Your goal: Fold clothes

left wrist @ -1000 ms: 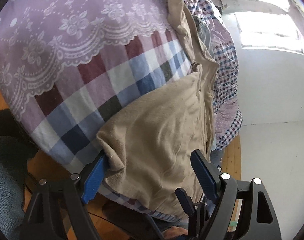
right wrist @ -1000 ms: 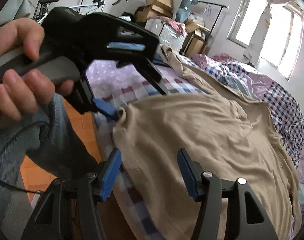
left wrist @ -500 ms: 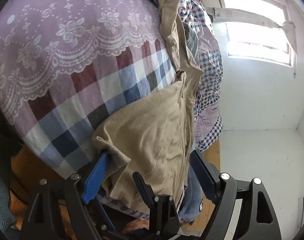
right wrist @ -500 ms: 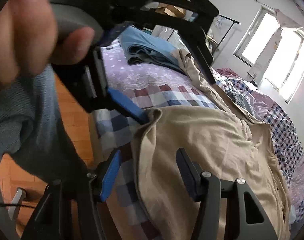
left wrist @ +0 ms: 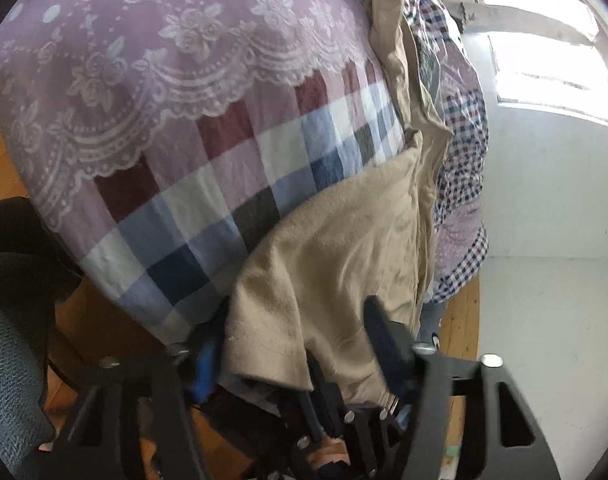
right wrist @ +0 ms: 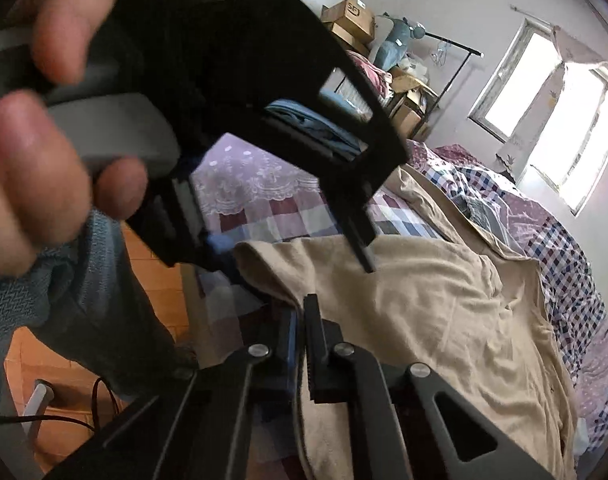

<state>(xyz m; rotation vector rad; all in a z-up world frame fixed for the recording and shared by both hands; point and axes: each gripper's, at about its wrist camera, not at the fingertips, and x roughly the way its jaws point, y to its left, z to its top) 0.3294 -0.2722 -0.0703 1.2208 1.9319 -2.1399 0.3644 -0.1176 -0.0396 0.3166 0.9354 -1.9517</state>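
Note:
A tan garment point(right wrist: 443, 312) lies spread on the bed, its near hem hanging at the bed's edge point(left wrist: 335, 264). My right gripper point(right wrist: 302, 314) is shut on that hem, with the cloth pinched between its pads. A person's hand point(right wrist: 44, 152) holds my left gripper point(right wrist: 292, 254) just to the left, over the garment's near corner. In the left wrist view the left gripper point(left wrist: 296, 348) straddles a bunched fold of the hem. Its jaws are closing, with a gap still showing at the pads. The right gripper's fingers point(left wrist: 317, 384) show under the hem there.
The bedspread point(left wrist: 176, 92) is purple lace over a check pattern. A rumpled checked quilt point(right wrist: 563, 248) lies beyond the garment. Folded blue clothes point(right wrist: 311, 120) sit at the bed's far end, with cardboard boxes point(right wrist: 351, 16) behind them. Wooden floor point(right wrist: 144, 248) runs beside the bed.
The right gripper's jaws have gone from wide apart to shut on the hem. The left gripper's jaws have narrowed around the hem, and the cloth between them has bunched.

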